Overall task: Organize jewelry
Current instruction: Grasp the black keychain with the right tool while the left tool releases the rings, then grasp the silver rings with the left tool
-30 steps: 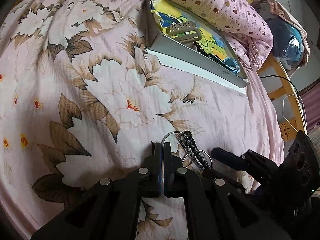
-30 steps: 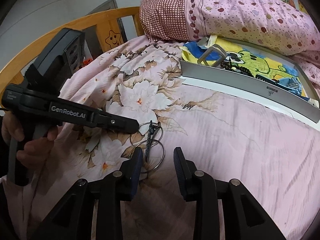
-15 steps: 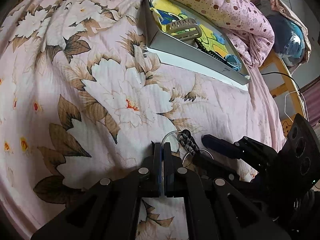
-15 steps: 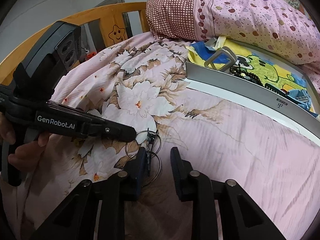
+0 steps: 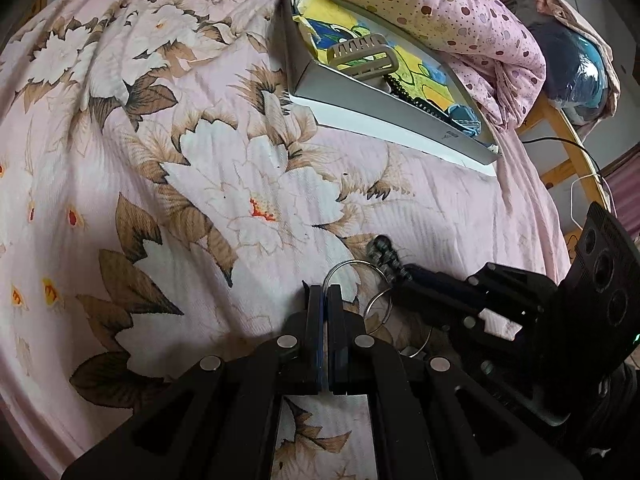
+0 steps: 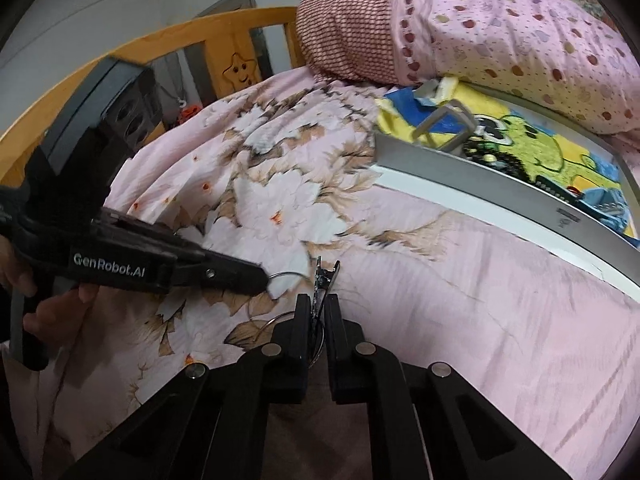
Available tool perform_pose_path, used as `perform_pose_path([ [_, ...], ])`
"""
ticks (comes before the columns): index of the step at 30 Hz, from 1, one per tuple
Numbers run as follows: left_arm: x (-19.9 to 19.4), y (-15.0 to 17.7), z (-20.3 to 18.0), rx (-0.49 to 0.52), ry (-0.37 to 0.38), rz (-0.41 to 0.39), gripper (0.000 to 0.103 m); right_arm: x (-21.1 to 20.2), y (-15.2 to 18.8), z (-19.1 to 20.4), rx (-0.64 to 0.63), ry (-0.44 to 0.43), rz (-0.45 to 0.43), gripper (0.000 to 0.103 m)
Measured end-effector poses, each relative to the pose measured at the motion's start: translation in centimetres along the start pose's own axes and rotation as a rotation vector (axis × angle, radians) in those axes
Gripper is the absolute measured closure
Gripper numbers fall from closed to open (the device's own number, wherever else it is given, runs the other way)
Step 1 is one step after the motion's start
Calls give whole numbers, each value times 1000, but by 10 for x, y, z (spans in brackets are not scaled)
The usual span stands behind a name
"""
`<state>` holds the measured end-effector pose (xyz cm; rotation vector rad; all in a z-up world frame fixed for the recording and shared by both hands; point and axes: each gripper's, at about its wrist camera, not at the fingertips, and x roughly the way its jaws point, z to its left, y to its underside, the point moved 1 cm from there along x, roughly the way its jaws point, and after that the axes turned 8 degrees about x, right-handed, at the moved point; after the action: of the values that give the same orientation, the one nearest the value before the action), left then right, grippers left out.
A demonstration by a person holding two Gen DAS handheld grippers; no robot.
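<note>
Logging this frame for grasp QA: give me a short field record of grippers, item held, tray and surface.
left gripper: shut on thin silver wire ring
right gripper: closed on dark beaded hair clip
rings and clip: linked, low over the sheet
shallow grey tray: on bed against dotted pink pillow, holds dark bead strings
surface: pink floral bedsheet

Bedsheet (image 5: 120, 128): pink, white-and-brown floral print. Tray (image 6: 500, 196): grey, yellow-blue cartoon lining. Pillow (image 6: 500, 36): pink, spotted. Both tools black.
</note>
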<state>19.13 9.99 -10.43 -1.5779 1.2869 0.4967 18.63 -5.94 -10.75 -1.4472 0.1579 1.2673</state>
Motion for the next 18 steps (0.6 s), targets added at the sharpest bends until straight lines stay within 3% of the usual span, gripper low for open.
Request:
perform_pose_path([
  [10, 11, -7, -13, 64, -26, 37, 98, -11, -1, -36, 119, 9, -18, 97],
  [18, 23, -8, -34, 177, -133, 62, 98, -20, 4, -46, 145, 10, -31, 97],
])
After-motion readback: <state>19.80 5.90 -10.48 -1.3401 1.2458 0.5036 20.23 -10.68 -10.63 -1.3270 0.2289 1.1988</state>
